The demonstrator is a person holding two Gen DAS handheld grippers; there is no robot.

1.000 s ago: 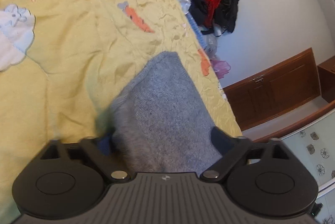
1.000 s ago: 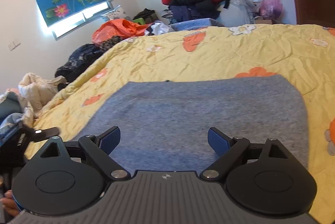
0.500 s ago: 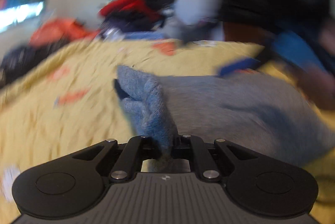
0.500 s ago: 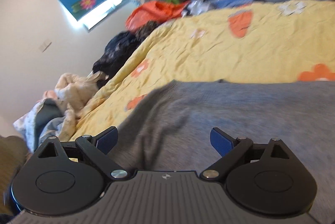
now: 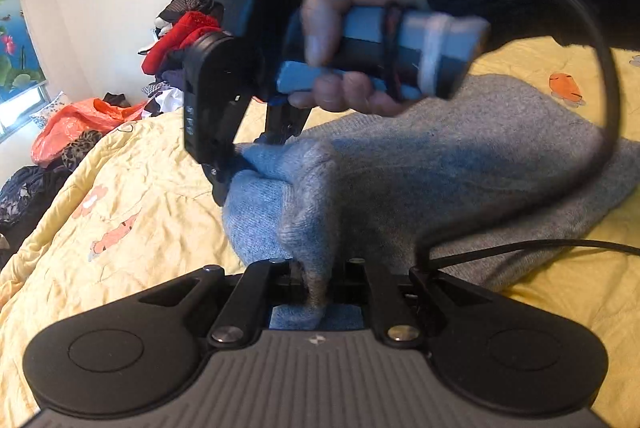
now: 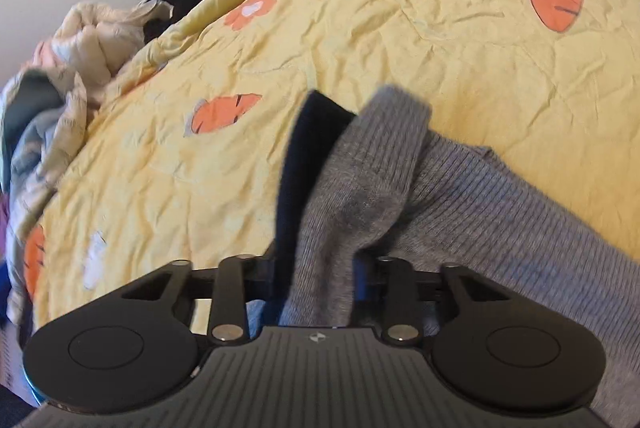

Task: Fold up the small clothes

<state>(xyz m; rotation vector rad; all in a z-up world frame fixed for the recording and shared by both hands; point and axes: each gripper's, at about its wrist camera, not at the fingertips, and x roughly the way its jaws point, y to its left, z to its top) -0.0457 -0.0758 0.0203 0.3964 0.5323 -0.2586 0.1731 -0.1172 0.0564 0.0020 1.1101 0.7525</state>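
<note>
Up close, the left hand-held gripper (image 5: 316,292) stays clenched on a soft fold of the grey knit sweater (image 5: 460,163); the right hand-held gripper (image 6: 320,268) is closing on its ribbed hem, fingertips hidden by fabric. Sweater lies on the crinkled yellow quilt (image 6: 360,35).

both wrist views close, sharing sweater (image 5: 460,163)

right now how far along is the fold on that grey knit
Early stage. Done: the grey knit is spread on the yellow quilt, and the left tongs are shut on one bunched edge. In hand: the right tongs are closing on another edge, with ribbed fabric between their jaws. Left: carrying those edges over and laying the fold; no finished crease shows yet.
</note>
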